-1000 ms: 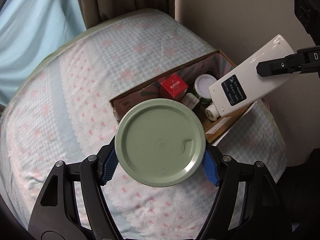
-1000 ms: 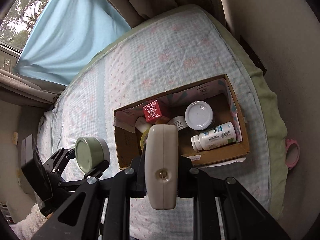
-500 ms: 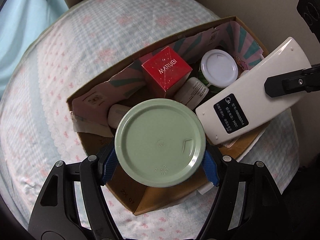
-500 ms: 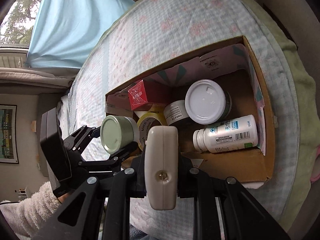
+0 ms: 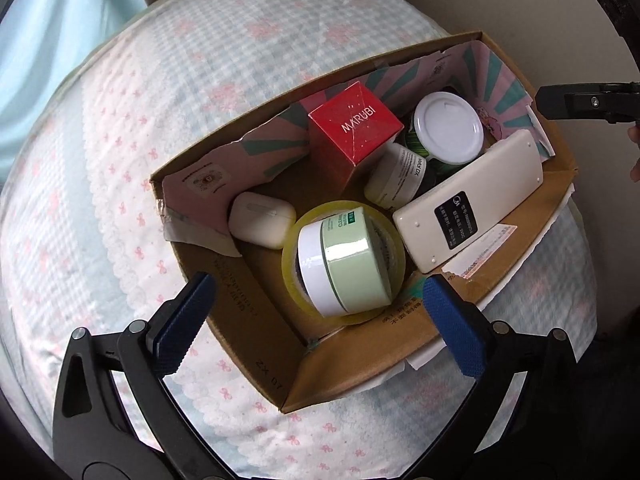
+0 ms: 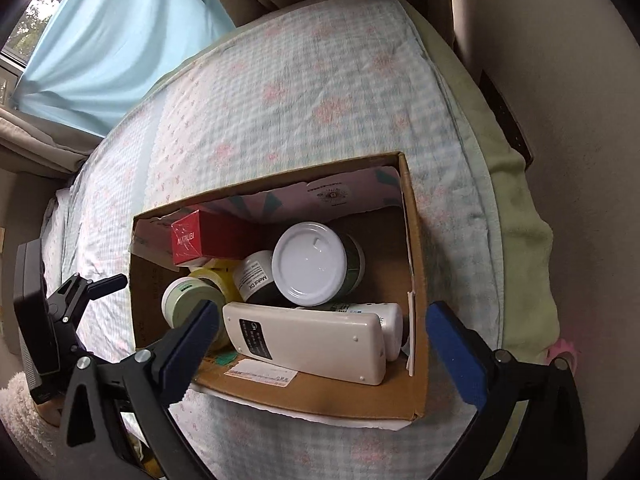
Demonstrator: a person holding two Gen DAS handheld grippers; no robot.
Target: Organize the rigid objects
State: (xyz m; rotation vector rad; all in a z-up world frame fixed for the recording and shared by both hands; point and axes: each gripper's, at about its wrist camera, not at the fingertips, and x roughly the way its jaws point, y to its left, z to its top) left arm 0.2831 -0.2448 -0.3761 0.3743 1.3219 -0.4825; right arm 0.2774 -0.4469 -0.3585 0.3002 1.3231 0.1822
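The left gripper (image 5: 318, 314) stands wide and holds nothing; the right gripper (image 6: 324, 344) also stands wide and holds nothing. In the cardboard box (image 5: 256, 344), the green-lidded jar (image 5: 344, 262) lies on its side inside the tape roll (image 5: 298, 280). At 3 o'clock from it leans the white remote (image 5: 468, 204). Farther, at 12 o'clock, stands the red MARUBI carton (image 5: 354, 128), and beside it the white-lidded jar (image 5: 448, 128). Under the remote lies probably a pill bottle (image 6: 390, 320).

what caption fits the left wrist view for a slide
Open left gripper above cardboard box, green jar lying on tape roll beside remote.
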